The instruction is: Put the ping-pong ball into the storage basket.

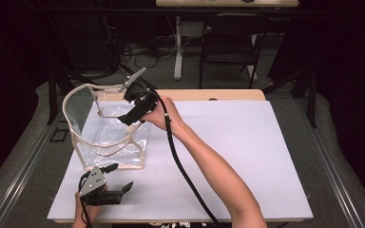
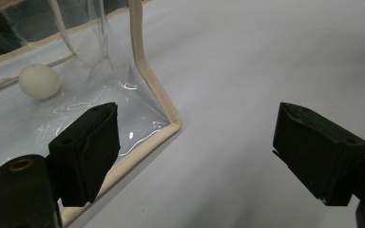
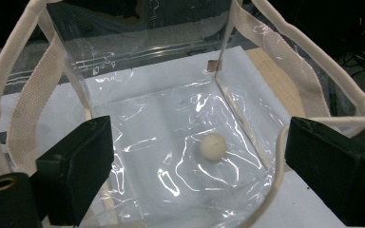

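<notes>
left gripper [image 1: 119,178], clear bag [image 1: 107,135] upright, mouth up

White mat [image 1: 247,156] on wooden table [image 1: 228,95] — black folding chair [image 1: 230,40] behind

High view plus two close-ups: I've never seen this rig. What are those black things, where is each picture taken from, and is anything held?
A person holds a two-jaw hand tool in each hand. The high view looks down on the white table sheet. Each close-up comes from a camera on one tool, looking along its black jaws. The clear plastic tote bag with beige fabric trim stands open on the sheet, with a small white ball on its floor. The right tool hovers over the bag, and the left tool waits beside it. Both are open and hold nothing.
</notes>
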Motion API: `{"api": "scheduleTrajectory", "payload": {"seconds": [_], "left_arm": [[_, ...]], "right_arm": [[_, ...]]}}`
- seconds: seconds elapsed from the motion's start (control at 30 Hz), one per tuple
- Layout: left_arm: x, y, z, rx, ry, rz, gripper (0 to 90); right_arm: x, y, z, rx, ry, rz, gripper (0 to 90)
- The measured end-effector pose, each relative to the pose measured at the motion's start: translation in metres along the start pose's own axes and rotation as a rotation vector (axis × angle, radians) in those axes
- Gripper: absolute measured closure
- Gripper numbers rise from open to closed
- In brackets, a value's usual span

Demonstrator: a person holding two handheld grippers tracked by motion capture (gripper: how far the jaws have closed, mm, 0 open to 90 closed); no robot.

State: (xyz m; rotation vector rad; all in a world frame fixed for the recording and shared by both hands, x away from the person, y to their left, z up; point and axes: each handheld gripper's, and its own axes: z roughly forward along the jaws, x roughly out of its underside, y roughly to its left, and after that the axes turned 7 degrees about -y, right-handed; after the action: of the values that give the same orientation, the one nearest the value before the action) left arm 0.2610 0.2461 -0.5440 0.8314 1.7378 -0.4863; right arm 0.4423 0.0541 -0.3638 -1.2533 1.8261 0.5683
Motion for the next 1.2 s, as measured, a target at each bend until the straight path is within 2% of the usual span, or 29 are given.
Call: {"api": "scheduleTrajectory", "payload": {"seconds": [0.63, 0.73, 0.9, 1.2], "left_arm": [[0.000, 0.000, -0.001, 0.005, 0.000, 0.006, 16.1], [0.000, 0.000, -0.001, 0.004, 0.000, 0.008, 16.1], [0.000, 0.000, -0.001, 0.005, 0.001, 0.006, 16.1], [0.000, 0.000, -0.001, 0.005, -0.001, 0.006, 16.1]], "right_arm": [[0.039, -0.019, -0.049, 0.058, 0.003, 0.019, 2.2], [0.046, -0.021, -0.055, 0.073, 0.018, 0.006, 2.0], [0.060, -0.025, -0.066, 0.085, 0.018, 0.025, 0.0], [0.084, -0.027, -0.079, 0.106, 0.028, 0.028, 0.0]]}}
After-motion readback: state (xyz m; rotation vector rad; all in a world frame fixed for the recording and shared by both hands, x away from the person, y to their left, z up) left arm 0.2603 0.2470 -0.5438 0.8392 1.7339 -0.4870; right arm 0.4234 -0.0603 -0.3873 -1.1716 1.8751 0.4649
